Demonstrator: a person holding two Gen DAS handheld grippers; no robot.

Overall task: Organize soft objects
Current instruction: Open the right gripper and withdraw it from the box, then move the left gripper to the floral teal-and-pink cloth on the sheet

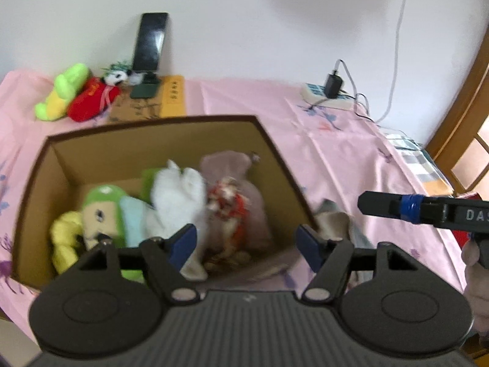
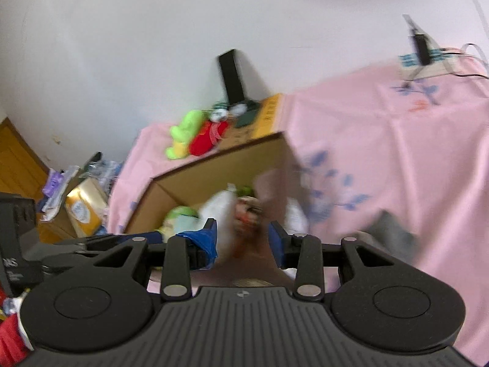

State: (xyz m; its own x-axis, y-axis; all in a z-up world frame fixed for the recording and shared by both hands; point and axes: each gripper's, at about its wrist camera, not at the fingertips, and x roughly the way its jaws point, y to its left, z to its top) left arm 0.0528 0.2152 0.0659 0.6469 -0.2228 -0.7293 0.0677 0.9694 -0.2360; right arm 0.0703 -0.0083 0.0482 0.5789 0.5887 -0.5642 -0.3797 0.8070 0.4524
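We inspect from both wrist views. The cardboard box stands on a pink-clothed desk and already holds several soft items: a yellow-and-green plush, a white plush, a mauve drawstring pouch and a light blue cloth.

The left gripper hangs above the near rim of the box, jaws wide apart with nothing between them. The right gripper also shows a clear gap between its jaws; the blur is heavy, and we see nothing pressed between the pads, so we judge it empty.

At least 3 soft toys remain outside, at 11 o'clock from the box against the wall: a lime-green plush, a red plush and a small panda plush. A grey cloth lies just beside the box at 3 o'clock.

Risks, in our judgement:
1. The phone on its stand is just beside the panda plush; a reach for that toy could knock the stand over.
2. The 2 grippers are near each other at the box; they could collide if both head the same way.
3. The box contents are heaped; further items dropped on top could roll out over the rim.
4. The grey cloth may drag the tablecloth if pinched too low.
5. The power strip and its cables lie at 1 o'clock; a wide sweep could snag them.
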